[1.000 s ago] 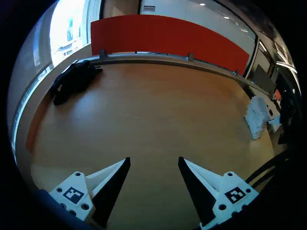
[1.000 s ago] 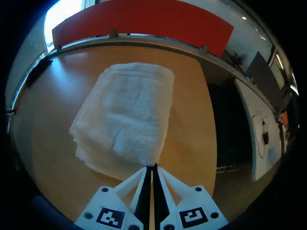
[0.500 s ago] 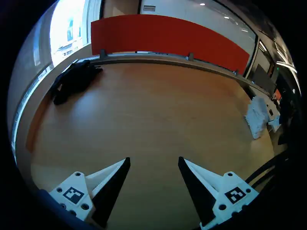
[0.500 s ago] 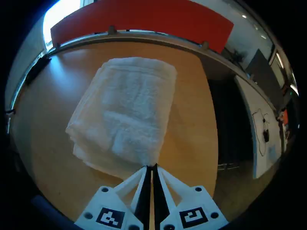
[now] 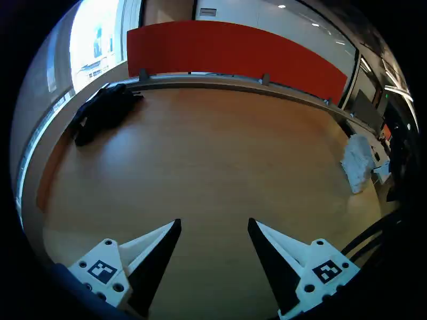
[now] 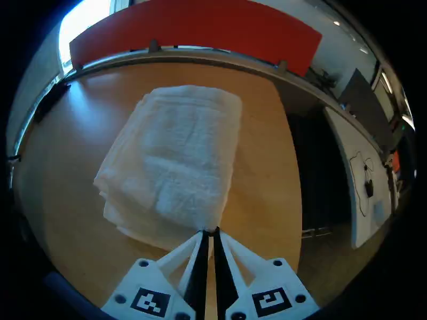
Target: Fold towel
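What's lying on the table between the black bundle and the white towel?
Nothing; in the left gripper view that stretch of wooden table is bare from the black bundle to the white towel.

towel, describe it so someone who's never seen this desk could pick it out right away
Find the long wooden table backed by a red partition. Near its right edge lies the white towel, folded into a thick layered rectangle, its near corner pinched by the right gripper. It is pale and fluffy, unlike the black bundle at the table's window corner.
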A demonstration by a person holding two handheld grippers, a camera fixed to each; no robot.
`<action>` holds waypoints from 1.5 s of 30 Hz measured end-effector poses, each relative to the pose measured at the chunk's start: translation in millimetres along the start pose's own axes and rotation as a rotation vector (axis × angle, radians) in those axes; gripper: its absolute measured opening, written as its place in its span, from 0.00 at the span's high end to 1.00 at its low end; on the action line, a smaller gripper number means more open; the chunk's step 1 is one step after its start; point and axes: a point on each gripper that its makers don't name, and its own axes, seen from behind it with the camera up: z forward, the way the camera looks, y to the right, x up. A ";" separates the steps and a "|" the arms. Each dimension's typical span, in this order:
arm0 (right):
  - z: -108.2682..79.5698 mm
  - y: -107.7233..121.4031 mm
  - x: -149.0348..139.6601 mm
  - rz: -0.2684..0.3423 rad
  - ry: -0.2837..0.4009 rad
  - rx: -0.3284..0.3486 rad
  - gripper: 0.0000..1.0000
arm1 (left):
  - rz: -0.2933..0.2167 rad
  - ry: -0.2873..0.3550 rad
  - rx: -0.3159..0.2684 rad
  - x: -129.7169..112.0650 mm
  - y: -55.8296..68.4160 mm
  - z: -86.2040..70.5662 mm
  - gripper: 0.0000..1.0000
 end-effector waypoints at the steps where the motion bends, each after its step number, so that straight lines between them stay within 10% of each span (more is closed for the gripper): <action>1: -1.0 -0.1 0.4 0.002 0.005 0.000 0.90 | -0.002 0.001 0.000 0.1 -0.2 -0.2 0.07; 10: -12.0 0.4 1.6 -0.004 0.046 -0.016 0.59 | -0.002 0.003 -0.002 1.5 -1.3 -0.4 0.07; 19: -21.0 -7.3 3.6 -0.023 0.073 -0.012 0.01 | -0.003 0.005 -0.012 3.0 3.5 1.3 0.07; 32: -36.6 -23.3 29.4 0.014 0.166 -0.008 0.00 | -0.013 0.033 -0.009 11.9 -2.0 -0.5 0.07; 45: -87.2 -43.7 95.4 0.143 0.481 -0.058 0.00 | -0.030 0.097 0.008 36.8 -14.9 -8.2 0.07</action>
